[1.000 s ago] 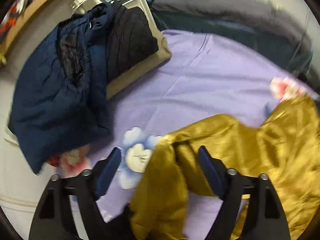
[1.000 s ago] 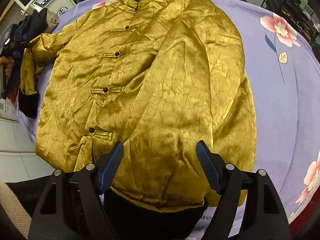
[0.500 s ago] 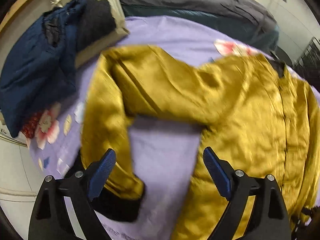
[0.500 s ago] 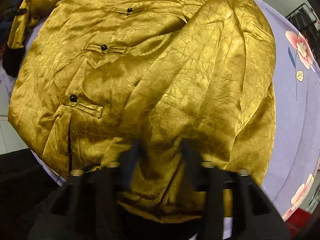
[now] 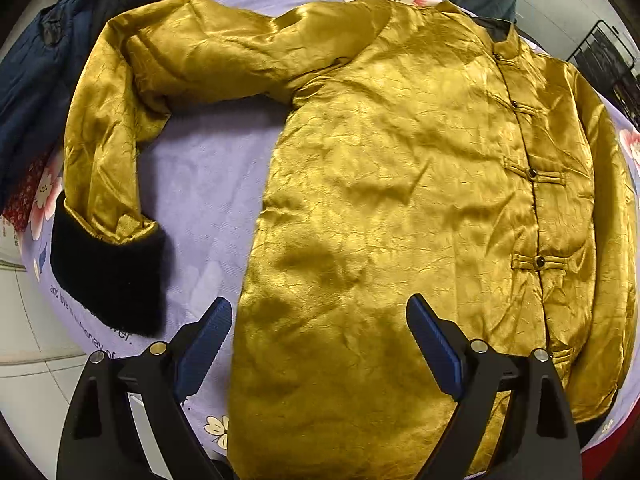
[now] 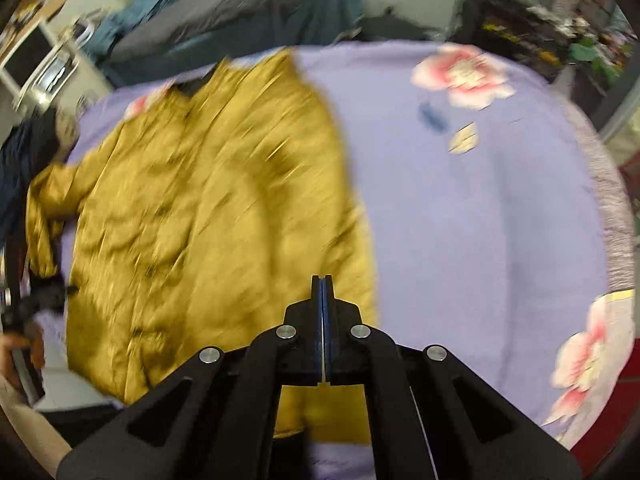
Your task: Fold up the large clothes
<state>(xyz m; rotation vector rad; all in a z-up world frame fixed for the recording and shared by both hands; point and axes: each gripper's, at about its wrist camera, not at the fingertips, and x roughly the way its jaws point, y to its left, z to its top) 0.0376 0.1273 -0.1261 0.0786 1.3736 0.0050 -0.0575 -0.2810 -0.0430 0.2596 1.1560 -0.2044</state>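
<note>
A gold satin jacket [image 5: 400, 200] with black knot buttons lies front up on a lilac flowered bedsheet [image 5: 208, 184]. Its one sleeve bends out to the left and ends in a black furry cuff [image 5: 108, 272]. My left gripper [image 5: 320, 344] is open and empty, hovering over the jacket's bottom hem. In the right wrist view the jacket [image 6: 208, 216] is blurred by motion and its other sleeve lies folded across the body. My right gripper [image 6: 322, 320] has its jaws pressed together with nothing seen between them, above the jacket's right hem edge.
A dark blue coat [image 5: 28, 80] lies at the bed's left edge. Grey and teal bedding [image 6: 240, 12] is piled at the far side. A shelf rack [image 6: 560, 8] stands at the far right. The sheet [image 6: 480, 200] lies bare to the right of the jacket.
My left gripper let go of the left sleeve and swung right over the jacket's body. My right gripper closed, pulled up and back, and turned right; its view is blurred.
</note>
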